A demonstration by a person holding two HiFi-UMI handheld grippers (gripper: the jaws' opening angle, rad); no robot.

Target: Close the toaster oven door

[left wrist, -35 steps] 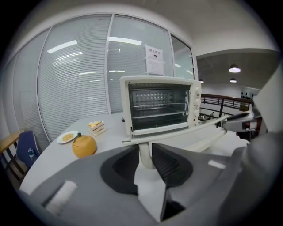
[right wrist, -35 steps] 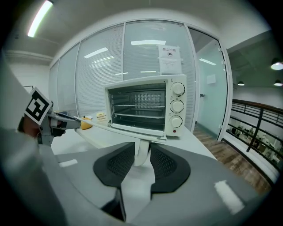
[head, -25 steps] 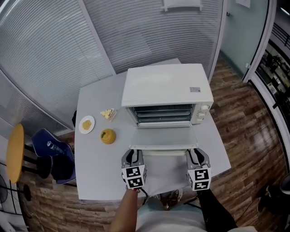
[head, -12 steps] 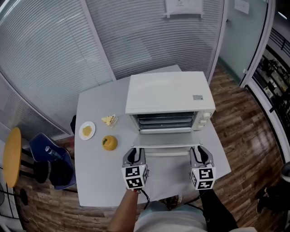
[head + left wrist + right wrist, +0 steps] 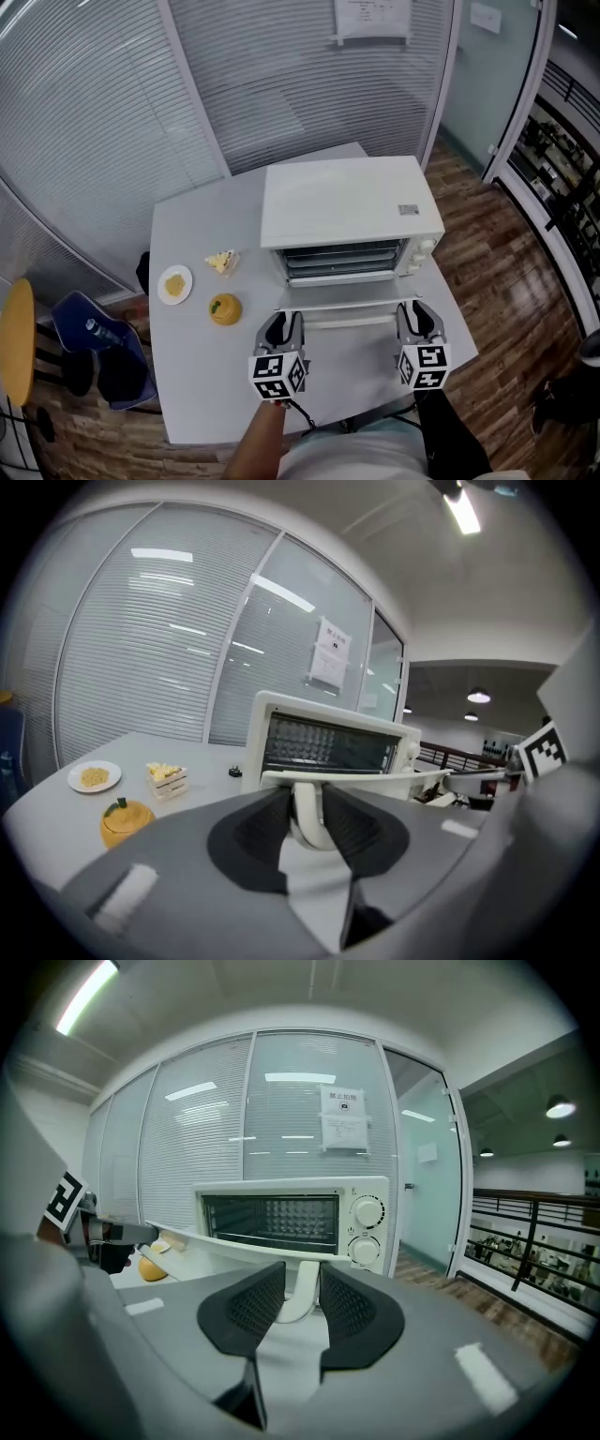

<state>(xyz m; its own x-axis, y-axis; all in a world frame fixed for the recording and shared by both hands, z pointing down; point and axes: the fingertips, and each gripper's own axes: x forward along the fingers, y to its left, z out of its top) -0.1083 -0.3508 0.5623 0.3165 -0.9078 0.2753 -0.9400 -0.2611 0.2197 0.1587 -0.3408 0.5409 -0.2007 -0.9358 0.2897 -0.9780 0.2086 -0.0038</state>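
Both grippers have risen since 1 second ago, carrying the door up with them. It lay flat before the oven then; now it stands part-raised.

- White box-shaped toaster oven (image 5: 352,202) sits on the grey table (image 5: 187,366), mouth toward the person.
- Glass-fronted drop-down door (image 5: 342,305) juts from the oven's lower front edge, tilted.
- Left gripper (image 5: 282,324) is clenched on the left post of the white bar handle (image 5: 349,322).
- Right gripper (image 5: 410,315) is clenched on the right post.

Judgement: the door looks light, stiff and hinge-guided. It is glass, so ease it shut. The smooth handle may slip. Holding at the 2 posts keeps it square. The oven could slide back if shoved.
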